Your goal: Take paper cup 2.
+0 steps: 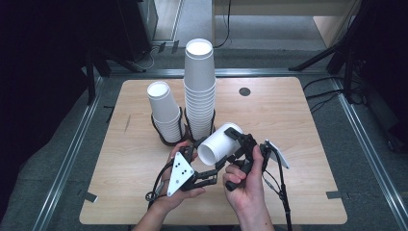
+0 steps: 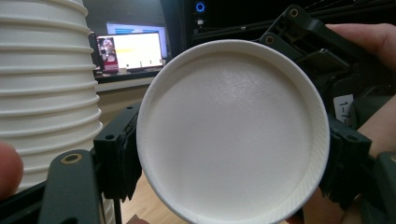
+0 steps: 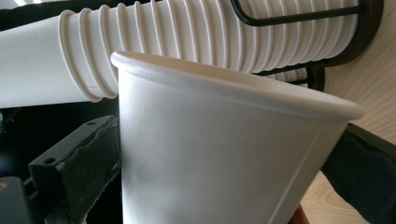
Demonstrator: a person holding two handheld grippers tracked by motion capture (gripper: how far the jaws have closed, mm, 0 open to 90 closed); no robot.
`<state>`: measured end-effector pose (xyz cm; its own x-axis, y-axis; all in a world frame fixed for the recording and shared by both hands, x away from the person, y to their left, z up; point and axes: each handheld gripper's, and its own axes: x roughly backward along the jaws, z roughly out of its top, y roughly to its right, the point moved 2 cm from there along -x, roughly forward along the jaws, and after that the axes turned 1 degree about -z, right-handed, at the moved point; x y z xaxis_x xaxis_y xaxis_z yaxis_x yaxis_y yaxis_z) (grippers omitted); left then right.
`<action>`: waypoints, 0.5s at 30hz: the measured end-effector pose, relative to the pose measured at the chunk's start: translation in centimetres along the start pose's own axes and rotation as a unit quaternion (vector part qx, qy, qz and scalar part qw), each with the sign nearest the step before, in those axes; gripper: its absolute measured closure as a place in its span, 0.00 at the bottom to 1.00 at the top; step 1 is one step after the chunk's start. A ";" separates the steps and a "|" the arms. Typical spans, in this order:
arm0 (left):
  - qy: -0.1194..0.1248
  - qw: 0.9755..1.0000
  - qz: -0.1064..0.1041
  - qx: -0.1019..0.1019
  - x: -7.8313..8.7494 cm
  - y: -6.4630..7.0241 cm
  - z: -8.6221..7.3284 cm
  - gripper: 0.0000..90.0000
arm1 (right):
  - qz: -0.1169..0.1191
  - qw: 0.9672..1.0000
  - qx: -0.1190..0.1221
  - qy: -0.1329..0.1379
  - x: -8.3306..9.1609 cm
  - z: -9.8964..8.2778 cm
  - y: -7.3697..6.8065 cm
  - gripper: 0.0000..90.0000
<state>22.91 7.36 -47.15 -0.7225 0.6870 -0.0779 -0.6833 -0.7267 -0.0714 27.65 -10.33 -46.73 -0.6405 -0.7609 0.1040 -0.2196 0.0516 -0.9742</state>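
Judging by how things lie, this cup job looks about midway for this one cup — a single white paper cup (image 1: pixel 219 143) is off the stacks and held on its side above the table (image 1: pixel 298 144), a bit toward 6 o'clock from the table's middle, between both grippers. The left gripper (image 1: pixel 191 155) is clenched on it; in the left gripper view its black jaws sit against either side of the cup's base (image 2: pixel 231 133). The right gripper (image 1: pixel 240 142) grips the cup wall too, with a jaw pressed on each side in the right gripper view (image 3: pixel 219 158). What's left, I'd guess, is getting it onto one of the two stacks at about 11 o'clock from the cup — the tall stack (image 1: pixel 199 91) or the short stack (image 1: pixel 164 113), each in a black wire holder (image 1: pixel 169 137). Which one, I can't tell. Writing: the cups are plain, no brand. There's a small white label on the right gripper in the left gripper view (image 2: pixel 344 106) reading something like "1-" — the rest is cut off.
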 end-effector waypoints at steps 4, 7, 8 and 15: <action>0.000 1.000 0.000 0.000 0.0 0.0 0.0 0.25 | 0.003 1.000 -0.004 -0.003 -0.2 0.2 0.2 0.05; 0.000 1.000 0.000 0.000 0.0 0.0 0.0 0.25 | 0.009 1.000 -0.007 -0.003 -0.3 0.2 0.3 0.08; -0.002 1.000 0.000 -0.001 0.0 -0.1 0.0 0.25 | 0.012 1.000 -0.007 -0.002 -0.4 0.2 0.3 0.08; -0.007 1.000 -0.001 -0.004 0.0 -0.1 -0.1 0.24 | 0.022 1.000 -0.008 0.001 -0.4 0.2 0.5 0.13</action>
<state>23.00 7.46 -47.22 -0.7225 0.6884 -0.0641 -0.6840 -0.7252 -0.0792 27.91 -10.11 -47.32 -0.6507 -0.7568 0.0619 -0.2038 0.0955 -0.9743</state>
